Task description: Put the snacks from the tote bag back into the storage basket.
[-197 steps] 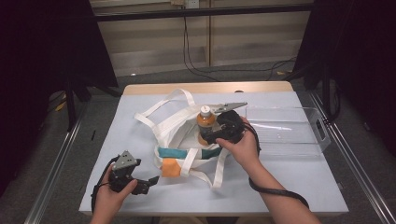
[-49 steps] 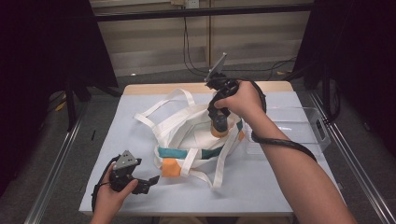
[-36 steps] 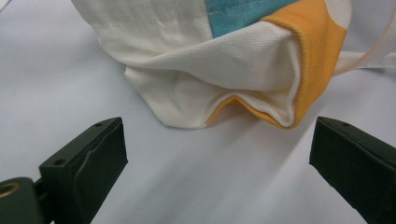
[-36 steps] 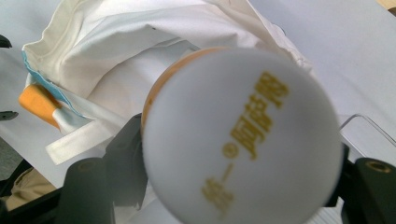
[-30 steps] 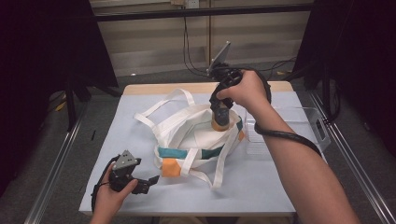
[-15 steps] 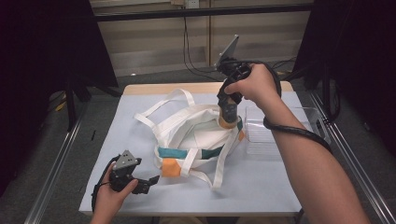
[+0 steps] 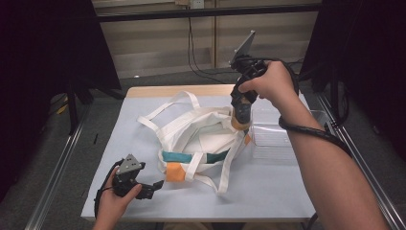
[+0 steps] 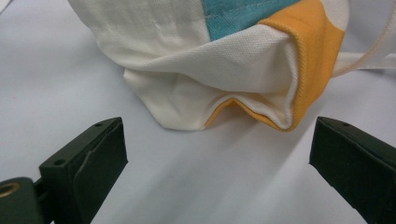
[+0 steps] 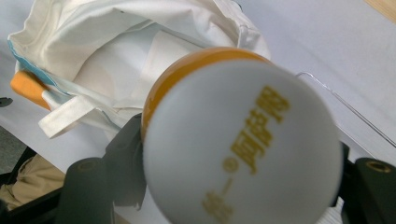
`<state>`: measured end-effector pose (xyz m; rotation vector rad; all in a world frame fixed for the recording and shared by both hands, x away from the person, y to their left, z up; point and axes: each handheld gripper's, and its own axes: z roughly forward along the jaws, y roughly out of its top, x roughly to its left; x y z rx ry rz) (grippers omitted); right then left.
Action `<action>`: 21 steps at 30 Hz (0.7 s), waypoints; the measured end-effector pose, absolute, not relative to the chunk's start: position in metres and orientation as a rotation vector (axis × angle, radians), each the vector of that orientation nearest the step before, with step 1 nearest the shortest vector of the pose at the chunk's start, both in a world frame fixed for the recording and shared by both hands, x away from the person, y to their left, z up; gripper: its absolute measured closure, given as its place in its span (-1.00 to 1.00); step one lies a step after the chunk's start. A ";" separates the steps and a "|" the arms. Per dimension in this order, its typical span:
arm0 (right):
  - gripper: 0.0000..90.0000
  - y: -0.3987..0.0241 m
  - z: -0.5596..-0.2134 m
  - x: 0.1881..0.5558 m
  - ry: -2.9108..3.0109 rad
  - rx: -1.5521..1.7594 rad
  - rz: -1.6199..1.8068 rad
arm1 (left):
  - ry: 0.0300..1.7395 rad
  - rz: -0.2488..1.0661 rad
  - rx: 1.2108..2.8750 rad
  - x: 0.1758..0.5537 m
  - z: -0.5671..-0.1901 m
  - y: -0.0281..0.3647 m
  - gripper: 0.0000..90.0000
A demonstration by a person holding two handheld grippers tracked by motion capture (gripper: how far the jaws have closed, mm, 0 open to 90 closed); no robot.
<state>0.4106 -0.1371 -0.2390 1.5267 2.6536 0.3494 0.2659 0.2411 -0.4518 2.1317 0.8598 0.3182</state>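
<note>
A white cloth tote bag (image 7: 201, 139) with teal and orange trim lies open on the table, straps spread. My right gripper (image 7: 241, 116) points down above the bag's right edge, shut on an orange bottle (image 7: 239, 122). In the right gripper view the bottle's white base with yellow lettering (image 9: 243, 144) sits between the jaws, with the bag (image 9: 116, 56) below. My left gripper (image 7: 151, 186) rests at the table's front left, open, with nothing between its jaws. In the left gripper view the bag's orange-trimmed corner (image 8: 261, 79) lies just ahead of the jaws.
A clear plastic tray (image 7: 275, 136) stands on the table right of the bag, under the right forearm. The table's wooden far edge (image 7: 167, 91) is behind the bag. Metal rails run along both sides of the table.
My right gripper has lifted the bottle out of the bag and carried it up and to the right. The left gripper has stayed in place.
</note>
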 end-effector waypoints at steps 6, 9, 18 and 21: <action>-0.32 -0.142 -0.238 0.410 2.650 1.540 0.347 | 0.863 0.314 2.130 0.266 -0.452 0.241 -0.92; -0.32 -0.145 -0.238 0.410 2.651 1.546 0.338 | 0.861 0.309 2.133 0.266 -0.452 0.241 -0.92; -0.32 -0.160 -0.239 0.408 2.651 1.599 0.333 | 0.865 0.307 2.132 0.266 -0.453 0.240 -0.92; -0.32 -0.163 -0.240 0.408 2.649 1.608 0.316 | 0.863 0.308 2.136 0.266 -0.453 0.240 -0.92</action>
